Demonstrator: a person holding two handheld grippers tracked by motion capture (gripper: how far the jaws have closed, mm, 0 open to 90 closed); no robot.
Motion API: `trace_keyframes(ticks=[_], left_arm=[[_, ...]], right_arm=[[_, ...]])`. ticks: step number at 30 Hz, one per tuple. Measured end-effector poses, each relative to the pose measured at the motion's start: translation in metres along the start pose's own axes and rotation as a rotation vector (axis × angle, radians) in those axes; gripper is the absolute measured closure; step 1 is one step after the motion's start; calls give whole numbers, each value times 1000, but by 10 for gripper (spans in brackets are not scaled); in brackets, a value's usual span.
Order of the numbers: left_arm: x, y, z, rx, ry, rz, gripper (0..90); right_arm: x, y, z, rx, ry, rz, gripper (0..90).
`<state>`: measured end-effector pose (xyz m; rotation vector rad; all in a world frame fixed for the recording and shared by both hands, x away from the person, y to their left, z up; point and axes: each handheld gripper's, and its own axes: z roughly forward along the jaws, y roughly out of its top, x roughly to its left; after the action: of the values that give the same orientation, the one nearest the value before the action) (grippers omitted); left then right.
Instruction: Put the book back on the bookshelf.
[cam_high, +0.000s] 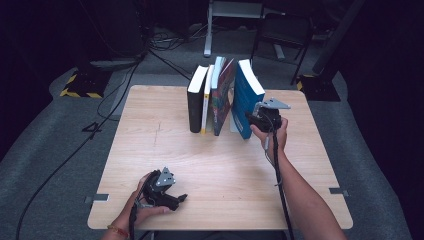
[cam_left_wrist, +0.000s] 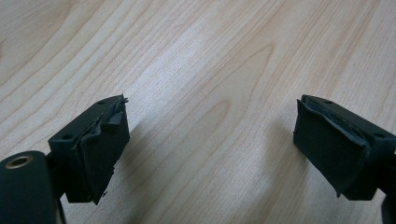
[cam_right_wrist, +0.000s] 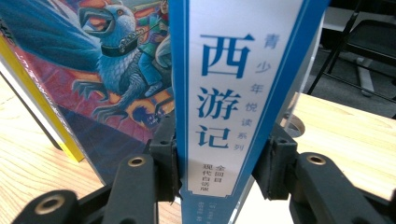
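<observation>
A row of upright books is seen near the far edge of the wooden table (cam_high: 165, 150), about midway along it. The blue book (cam_high: 246, 97) stands at the right end of that row, tilted, just beside the picture-cover book (cam_high: 223, 95); a yellow-spined book (cam_high: 206, 102) and a black book (cam_high: 195, 100) follow to the left. The right gripper (cam_high: 256, 117) is closed on the lower spine of the blue book (cam_right_wrist: 224, 93), a pad pressed to each cover. The left gripper (cam_high: 172, 198) is held near the table's near edge, jaws spread wide with only bare wood between them (cam_left_wrist: 210, 140).

The blue book is judged thick, stiff and fairly heavy, with a glossy, probably slippery jacket. A low grip across the spine can be expected to let it tip; a hold nearer mid-height would be steadier. Neighbouring books may topple once its support is removed.
</observation>
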<state>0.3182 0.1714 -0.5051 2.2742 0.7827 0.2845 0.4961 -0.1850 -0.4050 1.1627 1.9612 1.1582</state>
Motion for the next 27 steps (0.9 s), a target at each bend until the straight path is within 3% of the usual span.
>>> trace_keyframes(ticks=[3, 13, 17, 27], left_arm=[[0, 0, 0, 0, 0, 0, 108], [0, 0, 0, 0, 0, -1, 108], [0, 0, 0, 0, 1, -2, 108], [0, 0, 0, 0, 1, -1, 108]], right_arm=[[-4, -1, -1, 1, 12, 15, 566], [-3, 2, -8, 36, 11, -34, 556], [-8, 5, -8, 63, 47, -39, 559], [-12, 11, -13, 89, 82, -88, 549]])
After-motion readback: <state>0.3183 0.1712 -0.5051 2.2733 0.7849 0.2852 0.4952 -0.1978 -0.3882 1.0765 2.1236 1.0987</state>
